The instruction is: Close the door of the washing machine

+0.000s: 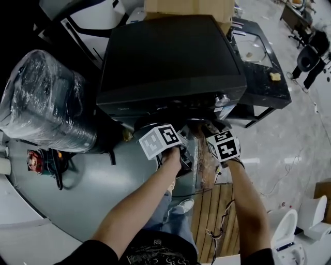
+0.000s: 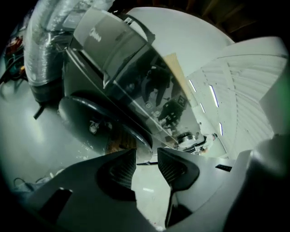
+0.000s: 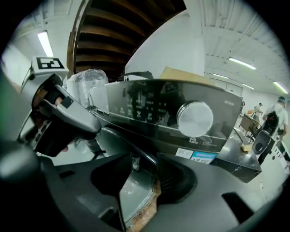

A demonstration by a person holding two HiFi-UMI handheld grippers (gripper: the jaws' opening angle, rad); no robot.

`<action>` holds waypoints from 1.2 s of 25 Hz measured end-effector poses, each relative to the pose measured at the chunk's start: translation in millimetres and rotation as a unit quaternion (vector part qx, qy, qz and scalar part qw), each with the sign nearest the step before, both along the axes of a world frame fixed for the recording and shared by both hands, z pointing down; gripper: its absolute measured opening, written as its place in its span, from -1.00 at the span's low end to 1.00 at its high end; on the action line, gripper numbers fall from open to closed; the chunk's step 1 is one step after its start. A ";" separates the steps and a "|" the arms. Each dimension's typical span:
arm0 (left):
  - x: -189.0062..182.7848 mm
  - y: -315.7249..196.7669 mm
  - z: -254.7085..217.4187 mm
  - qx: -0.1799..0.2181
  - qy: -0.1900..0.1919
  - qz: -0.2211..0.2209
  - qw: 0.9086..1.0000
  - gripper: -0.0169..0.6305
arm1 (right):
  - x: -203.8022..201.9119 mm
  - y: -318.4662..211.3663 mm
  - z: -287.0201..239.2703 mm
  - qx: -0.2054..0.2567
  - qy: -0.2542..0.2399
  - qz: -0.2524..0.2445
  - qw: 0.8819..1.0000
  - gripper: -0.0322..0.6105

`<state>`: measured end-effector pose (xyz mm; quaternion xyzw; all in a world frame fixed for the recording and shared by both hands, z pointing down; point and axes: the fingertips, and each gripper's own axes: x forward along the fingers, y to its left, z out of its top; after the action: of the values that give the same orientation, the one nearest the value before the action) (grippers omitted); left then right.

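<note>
Holds nothing in the left tool (image 2: 146, 156) or the right tool (image 3: 141, 165), both partly wide, facing the round door (image 2: 102, 120) swung out low on the washing machine (image 1: 170, 57) front, rim closest to the right one.

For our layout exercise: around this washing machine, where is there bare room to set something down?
The washing machine has a bare top, between the cardboard box behind and the wrapped bundle at left. The grey floor below the bundle is open. Cables crowd the wooden boards.
</note>
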<state>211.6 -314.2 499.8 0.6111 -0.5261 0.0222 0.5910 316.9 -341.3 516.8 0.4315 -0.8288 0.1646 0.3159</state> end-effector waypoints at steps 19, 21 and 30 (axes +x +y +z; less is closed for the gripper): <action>-60.1 24.0 -159.0 0.236 -0.165 0.137 0.948 -0.51 | -10.0 52.6 -177.1 0.103 -0.075 0.046 0.991 -0.49; -61.7 24.0 -175.5 0.260 -0.186 0.155 0.935 -0.51 | -7.0 55.2 -194.4 0.114 -0.085 0.051 0.989 -0.49; -77.3 44.1 -231.8 0.346 -0.279 0.216 0.869 -0.58 | 12.2 80.2 -247.3 0.151 -0.101 0.064 0.981 -0.54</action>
<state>134.3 -270.1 268.0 0.8433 -0.4979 0.1356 0.1502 329.1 -261.1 269.5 0.5072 -0.8426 0.1004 0.1509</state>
